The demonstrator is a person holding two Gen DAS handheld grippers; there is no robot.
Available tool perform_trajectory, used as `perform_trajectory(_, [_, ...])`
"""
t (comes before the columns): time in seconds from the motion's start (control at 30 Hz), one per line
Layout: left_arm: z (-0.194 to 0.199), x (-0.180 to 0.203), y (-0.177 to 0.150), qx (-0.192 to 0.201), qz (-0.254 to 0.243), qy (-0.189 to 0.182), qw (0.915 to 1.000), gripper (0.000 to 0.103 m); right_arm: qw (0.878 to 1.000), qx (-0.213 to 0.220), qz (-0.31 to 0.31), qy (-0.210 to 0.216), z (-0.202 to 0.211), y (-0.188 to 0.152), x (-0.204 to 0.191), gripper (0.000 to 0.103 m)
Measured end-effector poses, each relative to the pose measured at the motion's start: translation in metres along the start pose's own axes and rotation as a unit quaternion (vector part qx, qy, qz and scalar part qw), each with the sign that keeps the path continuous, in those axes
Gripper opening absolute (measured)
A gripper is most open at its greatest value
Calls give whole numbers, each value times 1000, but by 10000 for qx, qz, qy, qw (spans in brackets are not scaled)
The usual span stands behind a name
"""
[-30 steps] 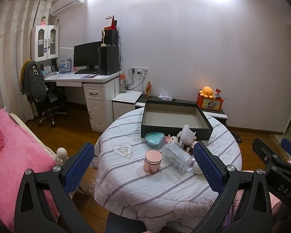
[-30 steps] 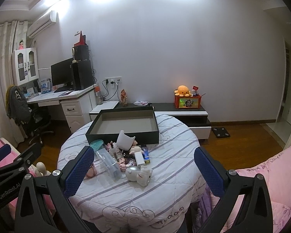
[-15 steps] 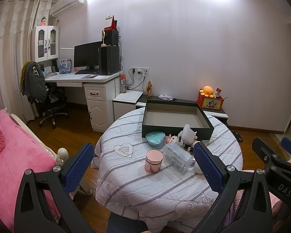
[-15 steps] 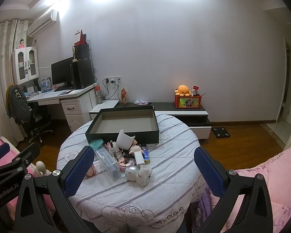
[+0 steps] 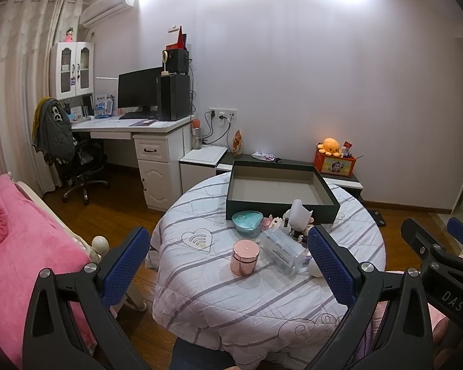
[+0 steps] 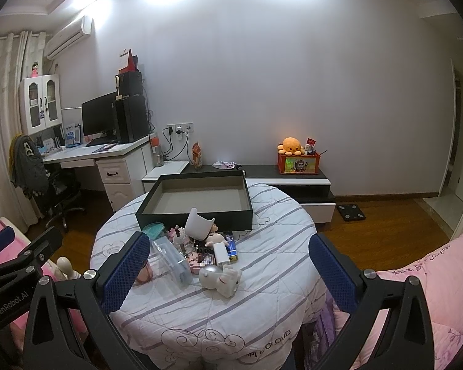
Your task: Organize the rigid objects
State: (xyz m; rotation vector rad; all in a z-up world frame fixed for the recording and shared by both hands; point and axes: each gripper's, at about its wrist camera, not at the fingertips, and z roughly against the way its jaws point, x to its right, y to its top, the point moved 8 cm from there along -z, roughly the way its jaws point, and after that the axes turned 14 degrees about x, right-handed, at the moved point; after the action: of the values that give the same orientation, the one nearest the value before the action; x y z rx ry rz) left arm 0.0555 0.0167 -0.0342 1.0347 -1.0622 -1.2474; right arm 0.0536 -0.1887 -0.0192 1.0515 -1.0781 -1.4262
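A round table (image 5: pixel 219 293) with a striped cloth holds a dark open box (image 5: pixel 281 186) at its far side, also in the right wrist view (image 6: pixel 197 194). In front of the box lies a cluster: a rose-gold jar (image 5: pixel 244 257), a teal container (image 5: pixel 247 222), a clear plastic case (image 5: pixel 282 254), a white cup-like piece (image 6: pixel 199 223) and a white toy figure (image 6: pixel 220 276). My left gripper (image 5: pixel 228 265) is open and empty, short of the table. My right gripper (image 6: pixel 228 266) is open and empty, also short of it.
A pink bed (image 5: pixel 12 240) lies left, pink bedding (image 6: pixel 432 296) right. A white desk (image 5: pixel 145 141) with monitor and an office chair (image 5: pixel 77 160) stand back left. A low cabinet (image 6: pixel 293 182) with an orange plush sits behind the table.
Both views have drifted very slightly toward the table. Both grippers stay open and nothing on the table has moved.
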Motion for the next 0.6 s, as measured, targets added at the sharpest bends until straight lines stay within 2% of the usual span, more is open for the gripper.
perform_trajectory(0.6, [-7,-6,-6,-103,-4,22,9999,103,9997,-187,49,128,-10,-6,-10,103])
